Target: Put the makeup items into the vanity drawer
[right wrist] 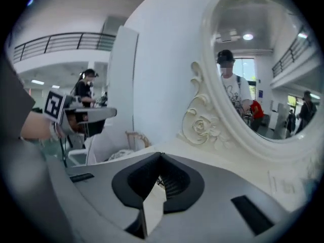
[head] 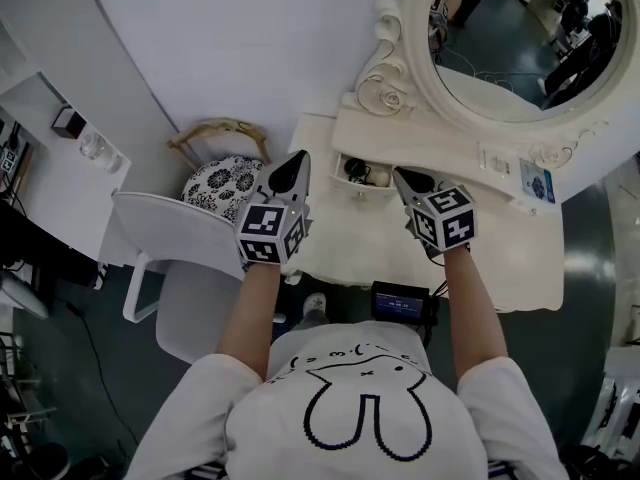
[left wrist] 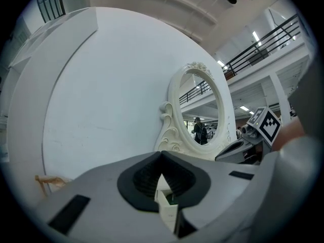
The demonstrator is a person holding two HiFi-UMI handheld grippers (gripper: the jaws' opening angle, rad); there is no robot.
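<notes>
In the head view a small drawer (head: 352,180) stands open in the raised back shelf of the white vanity (head: 480,258), with dark small items (head: 356,171) inside. My left gripper (head: 298,158) hovers just left of the drawer; my right gripper (head: 404,175) hovers just right of it. Both are above the tabletop. In the left gripper view my left gripper (left wrist: 162,155) has its tips together, with nothing gripped that I can see. In the right gripper view my right gripper (right wrist: 161,156) is shut too, with only the white vanity showing through the slit.
An oval mirror (head: 520,38) in a carved white frame rises behind the shelf. Two small cards (head: 537,181) lie on the shelf at the right. A white chair (head: 170,238) and a patterned cushion (head: 225,183) stand left of the vanity. A black device (head: 400,301) sits at the vanity's near edge.
</notes>
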